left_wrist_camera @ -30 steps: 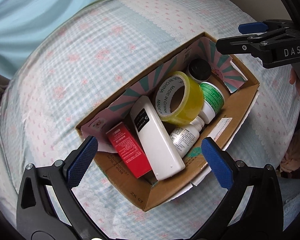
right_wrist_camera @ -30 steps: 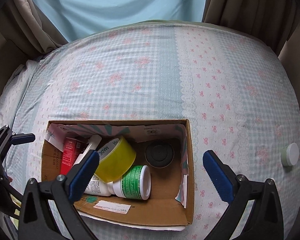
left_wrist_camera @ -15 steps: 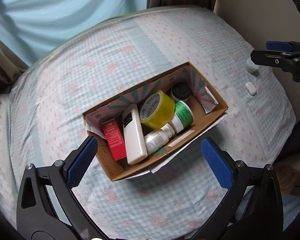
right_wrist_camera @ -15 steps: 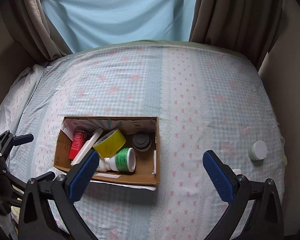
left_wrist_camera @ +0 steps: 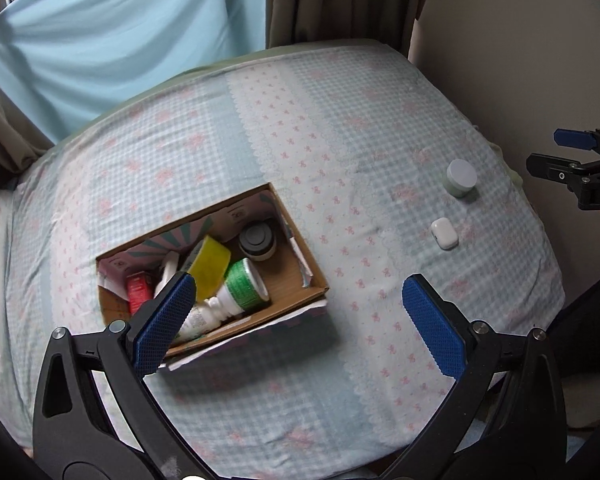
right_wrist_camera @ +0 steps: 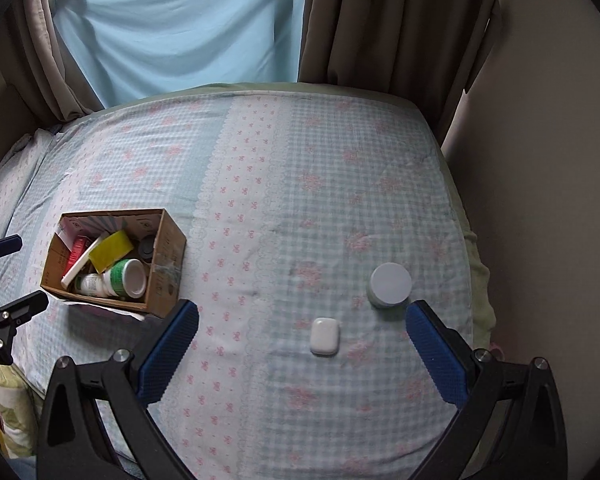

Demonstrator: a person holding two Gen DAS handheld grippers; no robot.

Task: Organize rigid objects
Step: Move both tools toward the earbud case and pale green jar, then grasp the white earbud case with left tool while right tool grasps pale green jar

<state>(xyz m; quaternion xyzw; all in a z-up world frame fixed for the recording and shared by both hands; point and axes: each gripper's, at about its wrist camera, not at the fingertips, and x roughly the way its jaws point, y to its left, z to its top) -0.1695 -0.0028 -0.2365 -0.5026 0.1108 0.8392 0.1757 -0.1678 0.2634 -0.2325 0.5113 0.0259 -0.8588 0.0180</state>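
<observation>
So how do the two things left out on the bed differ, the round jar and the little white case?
The jar is round, stands upright and has a pale lid over a greenish body; the white case is a flat rounded rectangle lying down, plain white all over. The jar looks bigger and taller. Both sit apart on the bedspread, outside the cardboard box.

I see a bed (right_wrist_camera: 260, 184) under a blue gingham sheet with pink bows. On it sit an open cardboard box (right_wrist_camera: 166, 264) at left, and well apart at right, a white earbud case (right_wrist_camera: 324, 336) near a white-lidded jar (right_wrist_camera: 391, 285).
</observation>
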